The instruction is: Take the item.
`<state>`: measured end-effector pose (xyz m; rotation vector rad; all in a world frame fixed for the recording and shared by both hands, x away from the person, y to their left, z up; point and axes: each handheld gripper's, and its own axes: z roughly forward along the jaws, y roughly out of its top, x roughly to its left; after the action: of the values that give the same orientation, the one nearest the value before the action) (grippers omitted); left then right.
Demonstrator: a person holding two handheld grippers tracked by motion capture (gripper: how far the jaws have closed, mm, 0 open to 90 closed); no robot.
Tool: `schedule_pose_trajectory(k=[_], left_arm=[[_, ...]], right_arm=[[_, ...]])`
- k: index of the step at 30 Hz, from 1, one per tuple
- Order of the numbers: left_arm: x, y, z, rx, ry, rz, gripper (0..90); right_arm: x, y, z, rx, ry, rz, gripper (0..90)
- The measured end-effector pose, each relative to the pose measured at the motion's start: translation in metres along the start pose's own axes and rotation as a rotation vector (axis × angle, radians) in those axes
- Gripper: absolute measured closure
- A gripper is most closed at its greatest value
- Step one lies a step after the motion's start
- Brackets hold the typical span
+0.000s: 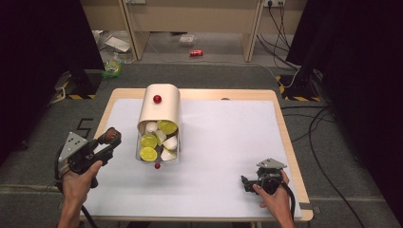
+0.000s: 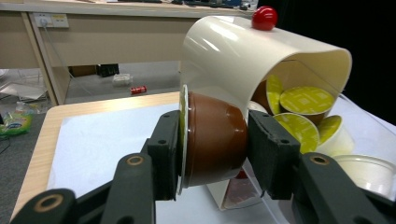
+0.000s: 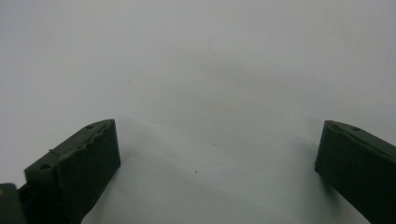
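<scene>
A cream, arch-roofed capsule holder (image 1: pixel 160 107) with a red knob (image 1: pixel 157 99) on top lies near the table's left middle, its open front facing me. Inside are several capsules (image 1: pixel 158 140) with yellow-green lids and white cups. My left gripper (image 1: pixel 110 137) is shut on a brown capsule (image 2: pixel 212 138), held just left of the holder's opening. In the left gripper view the holder (image 2: pixel 224 51) rises right behind the brown capsule. My right gripper (image 1: pixel 245 183) rests low at the table's front right, its jaws wide apart over bare white surface (image 3: pixel 201 84).
A white mat (image 1: pixel 223 142) covers the wooden table (image 1: pixel 285 137). A small red ball (image 1: pixel 157 166) lies in front of the holder. Beyond the table are desk legs, a red can (image 1: pixel 196 52) on the floor, litter and cables.
</scene>
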<state>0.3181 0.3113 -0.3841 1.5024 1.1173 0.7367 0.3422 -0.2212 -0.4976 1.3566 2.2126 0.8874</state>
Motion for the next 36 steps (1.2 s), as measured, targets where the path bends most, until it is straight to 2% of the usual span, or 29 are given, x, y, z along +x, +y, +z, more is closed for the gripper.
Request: schedule_pose_trajectory(k=[13, 19, 30, 36], left_arm=[[0.017, -0.026, 0.017, 0.001, 0.035, -0.038, 55.6], [0.023, -0.037, 0.019, 0.002, 0.06, -0.041, 55.6], [0.023, -0.058, 0.028, 0.043, 0.072, -0.01, 55.5], [0.023, -0.067, 0.034, 0.059, 0.07, -0.007, 55.5]], right_arm=[[0.0, 0.0, 0.0, -0.001, -0.001, -0.001, 0.3], [0.0, 0.0, 0.0, 0.0, -0.001, 0.0, 0.3], [0.0, 0.0, 0.0, 0.0, 0.0, 0.0, 0.3], [0.0, 0.0, 0.0, -0.001, -0.001, -0.001, 0.3]])
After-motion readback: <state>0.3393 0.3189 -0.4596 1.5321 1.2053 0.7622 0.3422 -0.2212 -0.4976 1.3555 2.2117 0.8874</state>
